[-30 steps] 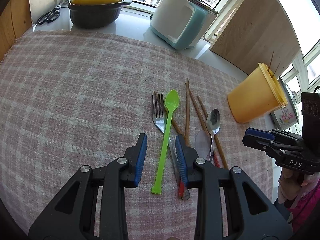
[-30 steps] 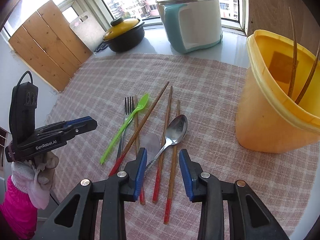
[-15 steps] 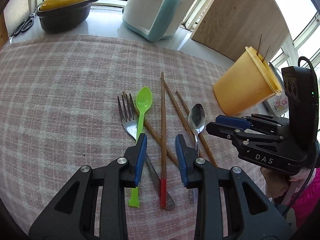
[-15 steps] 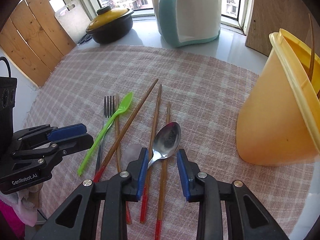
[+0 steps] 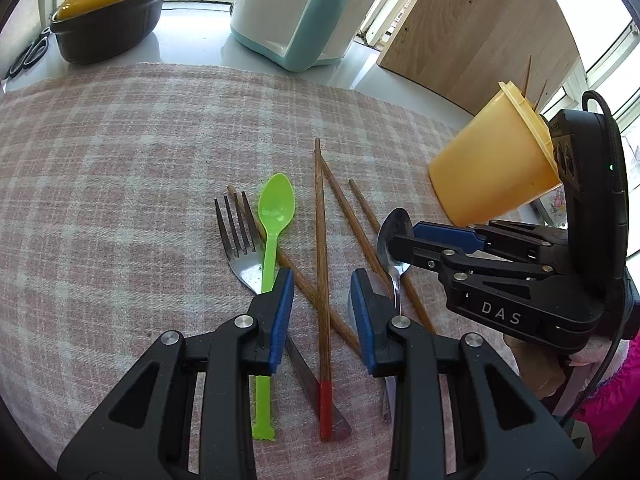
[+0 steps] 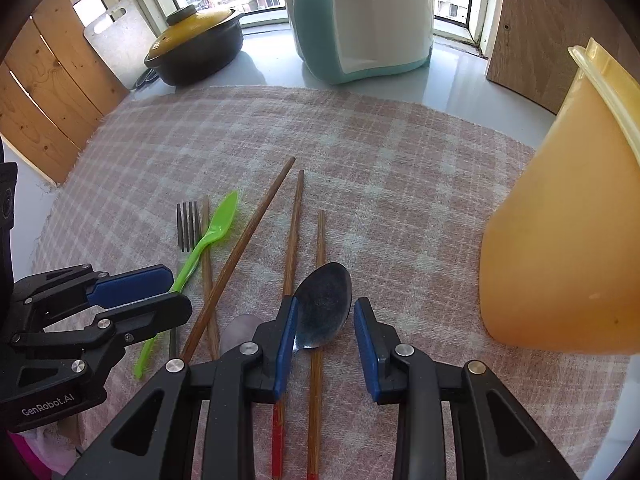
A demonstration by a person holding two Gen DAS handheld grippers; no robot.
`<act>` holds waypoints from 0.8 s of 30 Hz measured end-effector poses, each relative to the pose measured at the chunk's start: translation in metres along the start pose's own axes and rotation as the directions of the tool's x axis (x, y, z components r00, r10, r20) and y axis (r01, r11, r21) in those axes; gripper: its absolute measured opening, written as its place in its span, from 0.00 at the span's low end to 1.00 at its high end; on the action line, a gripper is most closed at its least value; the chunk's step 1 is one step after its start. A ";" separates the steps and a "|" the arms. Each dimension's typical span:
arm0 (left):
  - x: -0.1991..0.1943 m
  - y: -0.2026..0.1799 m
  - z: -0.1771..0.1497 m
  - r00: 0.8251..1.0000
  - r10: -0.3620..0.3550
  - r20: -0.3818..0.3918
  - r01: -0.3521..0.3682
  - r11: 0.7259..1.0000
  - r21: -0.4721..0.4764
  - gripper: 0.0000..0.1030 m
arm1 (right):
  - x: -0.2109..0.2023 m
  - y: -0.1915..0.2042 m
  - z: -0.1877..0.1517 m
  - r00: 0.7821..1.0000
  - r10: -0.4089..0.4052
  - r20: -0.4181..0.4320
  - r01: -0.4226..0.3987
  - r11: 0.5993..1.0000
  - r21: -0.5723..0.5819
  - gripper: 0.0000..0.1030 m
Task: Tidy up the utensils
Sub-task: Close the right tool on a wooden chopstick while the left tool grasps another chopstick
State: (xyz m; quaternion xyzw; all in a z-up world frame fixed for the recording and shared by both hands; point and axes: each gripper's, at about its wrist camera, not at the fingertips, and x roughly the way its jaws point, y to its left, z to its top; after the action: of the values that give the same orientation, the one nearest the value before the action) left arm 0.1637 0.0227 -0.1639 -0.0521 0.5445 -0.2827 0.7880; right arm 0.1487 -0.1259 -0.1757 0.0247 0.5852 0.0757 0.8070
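Note:
On the checked cloth (image 5: 120, 160) lie a green plastic spoon (image 5: 276, 208), a metal fork (image 5: 236, 232), several wooden chopsticks and a metal spoon (image 6: 322, 304). My left gripper (image 5: 323, 284) is open and hangs low over a red-tipped chopstick (image 5: 322, 280), which runs between its fingers without touching the pads. My right gripper (image 6: 325, 308) is open too, and the metal spoon's bowl shows in the gap between its fingers. A yellow cup (image 6: 560, 240) holding two thin sticks stands to the right. The two grippers are close side by side.
At the back stand a black pot with a yellow lid (image 5: 108, 12) and a teal and white cooker (image 5: 304, 12). Scissors (image 5: 28, 52) lie at the far left. A wooden board (image 5: 480, 40) leans behind the cup. A pale spoon (image 6: 240, 330) lies under the chopsticks.
Both grippers came down closer to the utensils. The left one shifted right, from the green spoon to the red-tipped chopstick. The right one moved forward over the metal spoon's bowl.

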 end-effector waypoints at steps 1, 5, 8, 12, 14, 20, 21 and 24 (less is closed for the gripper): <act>0.002 0.000 0.001 1.000 0.001 -0.002 -0.001 1.000 0.001 0.28 | 0.002 0.000 0.001 1.000 -0.005 0.000 0.005 1.000 0.001 0.29; 0.004 0.001 0.004 1.000 -0.002 -0.006 0.003 1.000 0.004 0.28 | 0.008 -0.002 0.004 1.000 -0.002 -0.010 0.002 1.000 0.009 0.29; 0.006 0.000 0.006 1.000 0.001 -0.011 -0.001 1.000 0.016 0.28 | 0.010 0.000 0.004 1.000 -0.005 -0.015 0.005 1.000 -0.007 0.29; 0.010 -0.002 0.009 1.000 0.001 -0.017 -0.001 1.000 0.026 0.28 | 0.012 0.003 0.007 1.000 -0.010 -0.021 0.010 0.999 -0.031 0.21; 0.011 -0.004 0.010 1.000 -0.002 -0.021 0.003 1.000 0.030 0.28 | 0.013 0.003 0.007 1.000 -0.004 -0.026 0.004 0.999 -0.033 0.13; 0.023 -0.010 0.013 0.999 0.006 -0.044 -0.004 0.999 0.051 0.28 | 0.010 0.002 0.008 1.000 0.015 -0.022 -0.016 0.999 -0.035 0.04; 0.024 -0.011 0.014 0.999 0.008 -0.047 -0.005 0.999 0.053 0.28 | 0.009 0.002 0.008 1.000 0.020 -0.022 -0.020 0.999 -0.033 0.03; 0.030 -0.013 0.017 0.998 0.017 -0.056 -0.014 0.998 0.061 0.28 | 0.007 0.003 0.009 0.999 0.027 -0.024 -0.028 0.999 -0.040 0.02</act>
State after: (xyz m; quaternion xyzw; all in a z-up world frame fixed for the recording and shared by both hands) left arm 0.1813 -0.0073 -0.1769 -0.0159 0.5579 -0.2942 0.7758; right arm 0.1588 -0.1215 -0.1790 0.0155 0.5926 0.0990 0.7992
